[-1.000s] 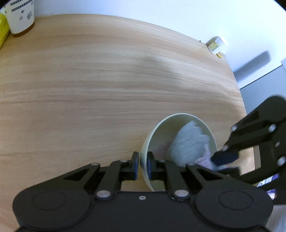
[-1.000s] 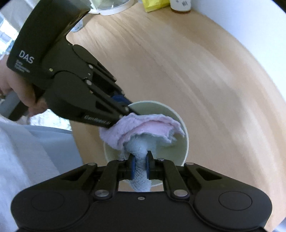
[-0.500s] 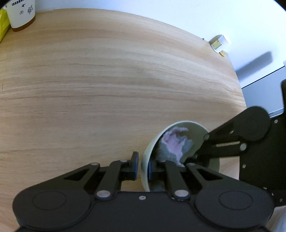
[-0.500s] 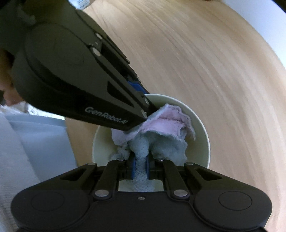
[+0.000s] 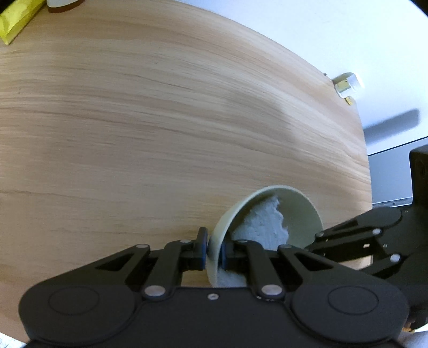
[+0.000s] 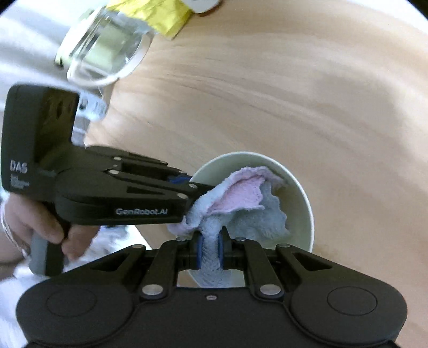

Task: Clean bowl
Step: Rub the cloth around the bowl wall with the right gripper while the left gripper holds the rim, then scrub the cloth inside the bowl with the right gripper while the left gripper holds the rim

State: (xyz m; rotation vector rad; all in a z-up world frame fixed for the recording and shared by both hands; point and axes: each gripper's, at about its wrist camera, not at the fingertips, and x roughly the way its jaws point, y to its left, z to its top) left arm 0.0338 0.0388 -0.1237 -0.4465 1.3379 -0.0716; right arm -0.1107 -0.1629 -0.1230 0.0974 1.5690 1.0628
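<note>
A pale green bowl (image 5: 297, 211) is held tilted above the wooden table (image 5: 160, 133). My left gripper (image 5: 213, 250) is shut on the bowl's rim, one finger outside and one inside. My right gripper (image 6: 209, 250) is shut on a blue and pink cloth (image 6: 248, 211) that fills the inside of the bowl (image 6: 299, 203). The cloth also shows in the left wrist view (image 5: 263, 223). The left gripper appears in the right wrist view (image 6: 184, 184) at the bowl's left rim. The right gripper's body enters from the right in the left wrist view (image 5: 374, 241).
A glass jar (image 6: 107, 45), a yellow packet (image 6: 160, 16) and a white container (image 5: 64, 2) stand at the table's far side. A small white and yellow object (image 5: 346, 84) lies at the table's right edge. A hand (image 6: 45, 227) holds the left gripper's handle.
The cloth has shifted around inside the bowl with my right gripper, which has drawn back to the right. The bowl is still gripped by the rim and its tilt has changed slightly.
</note>
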